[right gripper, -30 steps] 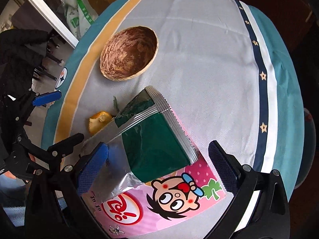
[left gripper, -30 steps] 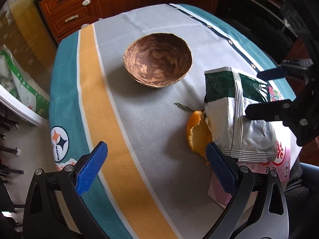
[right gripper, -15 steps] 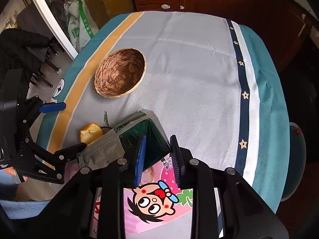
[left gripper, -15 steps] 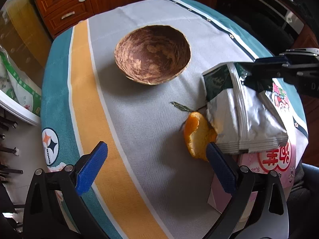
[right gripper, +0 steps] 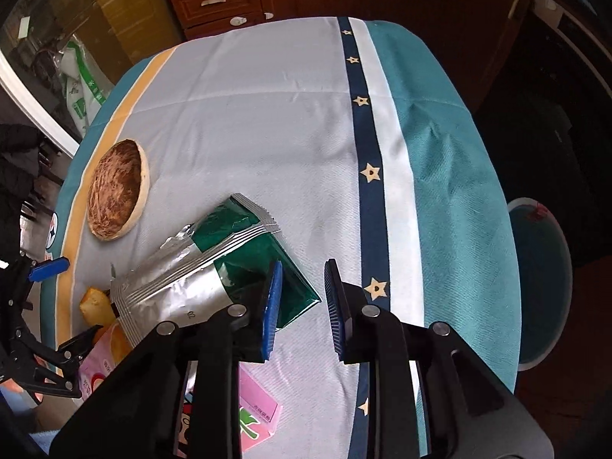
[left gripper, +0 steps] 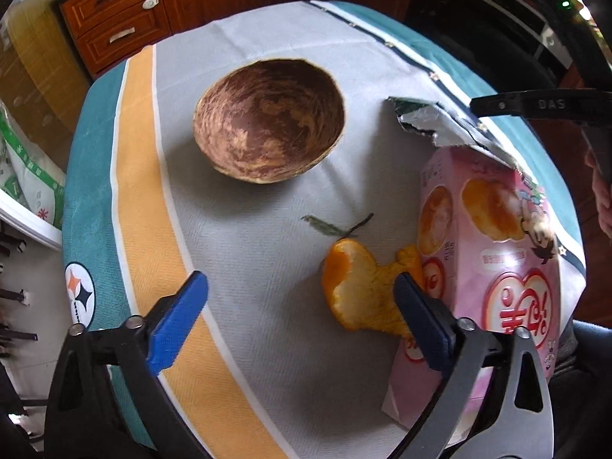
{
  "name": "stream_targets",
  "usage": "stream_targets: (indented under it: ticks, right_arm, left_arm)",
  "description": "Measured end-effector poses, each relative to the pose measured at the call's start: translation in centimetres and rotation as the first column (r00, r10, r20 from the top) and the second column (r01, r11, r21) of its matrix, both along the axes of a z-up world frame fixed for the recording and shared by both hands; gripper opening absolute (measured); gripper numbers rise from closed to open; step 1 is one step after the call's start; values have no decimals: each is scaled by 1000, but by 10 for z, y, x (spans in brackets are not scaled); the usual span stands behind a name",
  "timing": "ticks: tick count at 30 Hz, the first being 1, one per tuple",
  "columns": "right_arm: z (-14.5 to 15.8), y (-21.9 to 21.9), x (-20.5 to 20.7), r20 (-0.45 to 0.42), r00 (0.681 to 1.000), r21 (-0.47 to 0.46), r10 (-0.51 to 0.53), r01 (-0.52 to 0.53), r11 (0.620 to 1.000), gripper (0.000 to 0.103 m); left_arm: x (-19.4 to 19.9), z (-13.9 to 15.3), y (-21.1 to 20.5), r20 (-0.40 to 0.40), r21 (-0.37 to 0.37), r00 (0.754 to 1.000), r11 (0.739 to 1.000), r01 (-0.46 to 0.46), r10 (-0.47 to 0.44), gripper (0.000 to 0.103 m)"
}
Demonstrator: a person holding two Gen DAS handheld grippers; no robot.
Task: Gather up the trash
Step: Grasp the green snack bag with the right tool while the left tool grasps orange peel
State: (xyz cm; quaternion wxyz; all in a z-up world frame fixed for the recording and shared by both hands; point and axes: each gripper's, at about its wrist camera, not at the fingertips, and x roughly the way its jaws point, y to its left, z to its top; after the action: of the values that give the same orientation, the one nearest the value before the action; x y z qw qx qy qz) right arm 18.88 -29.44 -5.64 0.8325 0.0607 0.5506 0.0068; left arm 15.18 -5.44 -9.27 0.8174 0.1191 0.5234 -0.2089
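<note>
A green and silver foil snack bag (right gripper: 214, 264) hangs lifted off the table, pinched at its green corner by my right gripper (right gripper: 302, 306), whose blue pads (right gripper: 272, 306) stand narrowly apart. Its torn top shows in the left wrist view (left gripper: 432, 122). An orange peel (left gripper: 359, 290) with a leaf and stem (left gripper: 332, 227) lies on the tablecloth between the pads of my left gripper (left gripper: 302, 321), which is open and empty. A pink snack box (left gripper: 493, 252) lies right of the peel.
A brown woven bowl (left gripper: 267, 118) sits on the striped tablecloth (right gripper: 290, 122) beyond the peel. A teal bin (right gripper: 543, 279) stands on the floor off the table's right edge. Wooden drawers (left gripper: 114, 26) are behind the table.
My right gripper closed on the foil bag's green corner and lifted it off the pink box, uncovering the box and the whole peel. My left gripper moved closer to the peel.
</note>
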Motion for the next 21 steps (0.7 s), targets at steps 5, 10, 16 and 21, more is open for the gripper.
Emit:
stream_targets:
  ticks: [5,10,16,21]
  right_arm:
    - [1,0,-2,-9,1000,66,-3,4,998,68]
    - [1,8,0,-79,997,158,9,4,987,84]
    - [-12,21,7,-175,985,217,-7,46,975,89]
    - [-19,44,24,-195,981,213,17,26,977,90]
  left_arm:
    - [-2,-2,-11,-28,-48,999,998,45,-46,16]
    - [8,8,-4,33,-45,999,999,7,-6,12]
    - [30,9,32,3,-97,996,991,-91,92,12]
    - [24,4,41,-30,-123,996,989,-84,81,17]
